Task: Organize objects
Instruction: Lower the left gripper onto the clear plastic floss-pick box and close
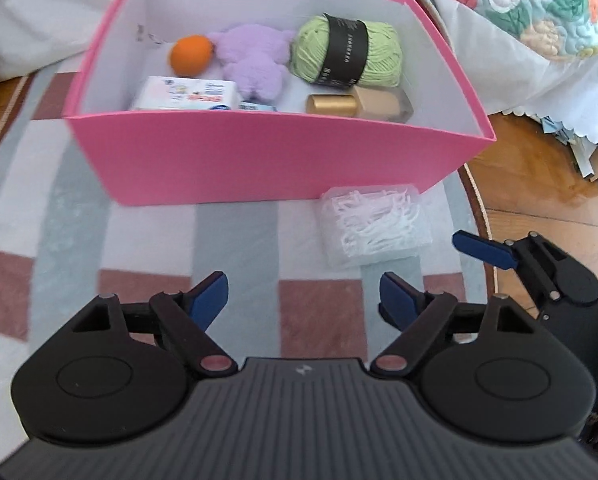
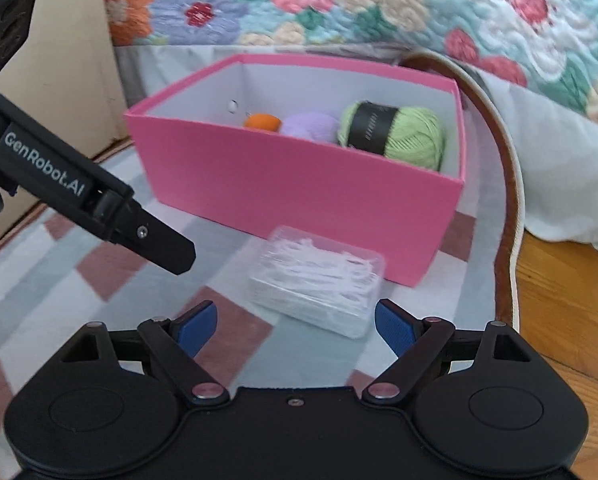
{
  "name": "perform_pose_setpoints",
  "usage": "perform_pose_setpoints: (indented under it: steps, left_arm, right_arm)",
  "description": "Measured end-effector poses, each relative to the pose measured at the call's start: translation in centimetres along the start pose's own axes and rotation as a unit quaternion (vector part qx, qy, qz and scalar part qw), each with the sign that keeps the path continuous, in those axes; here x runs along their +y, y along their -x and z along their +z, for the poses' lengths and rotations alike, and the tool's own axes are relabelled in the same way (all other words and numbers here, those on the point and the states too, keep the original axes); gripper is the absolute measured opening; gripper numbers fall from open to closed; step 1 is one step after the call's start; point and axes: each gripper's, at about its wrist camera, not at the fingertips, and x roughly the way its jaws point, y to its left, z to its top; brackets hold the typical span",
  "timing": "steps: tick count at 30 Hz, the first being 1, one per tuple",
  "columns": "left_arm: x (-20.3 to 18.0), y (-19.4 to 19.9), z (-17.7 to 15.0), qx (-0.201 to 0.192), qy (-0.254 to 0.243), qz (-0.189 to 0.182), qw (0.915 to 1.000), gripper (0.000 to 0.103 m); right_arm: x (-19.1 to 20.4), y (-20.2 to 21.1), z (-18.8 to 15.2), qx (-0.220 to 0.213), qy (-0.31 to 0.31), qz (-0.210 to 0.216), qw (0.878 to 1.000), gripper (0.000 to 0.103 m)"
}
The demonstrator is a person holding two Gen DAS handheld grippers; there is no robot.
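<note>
One pink cardboard box (image 1: pixel 283 160) holds six things: one orange ball (image 1: pixel 190 55), one lilac plush toy (image 1: pixel 255 58), one green yarn skein with a black band (image 1: pixel 347 52), one white printed packet (image 1: pixel 185 94), one gold cylinder (image 1: pixel 331 105) and one tan block (image 1: pixel 385 105). One clear plastic case of white floss picks (image 1: pixel 373 226) lies on one striped rug (image 1: pixel 235 240).

Bright soft daylight, slight motion blur, strong fisheye bending at edges.

A yarn ball (image 1: pixel 346 54), plush toy (image 1: pixel 253 60), orange ball (image 1: pixel 190 55), wipes pack (image 1: pixel 187 94) and cylinder (image 1: pixel 331 105) are contained in the box (image 1: pixel 275 160). A case of floss picks (image 1: pixel 373 226) is set on the rug (image 1: pixel 235 236), just before the box.
</note>
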Motion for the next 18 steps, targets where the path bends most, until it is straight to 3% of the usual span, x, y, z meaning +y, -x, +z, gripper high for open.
perform_pose_setpoints:
  steps: [15,18]
  left_arm:
    - [-0.4,-3.9,1.1,-0.021,-0.001,-0.047,0.9987,0.081]
    - [-0.4,-4.5,1.2,-0.023,0.0,-0.055,0.9983,0.075]
  right_arm:
    - [-2.3,-3.5,-1.1,0.015,-0.049,0.01,0.999,0.089]
    - [-2.0,-3.9,-1.1,0.013,-0.044,0.014,0.999,0.089]
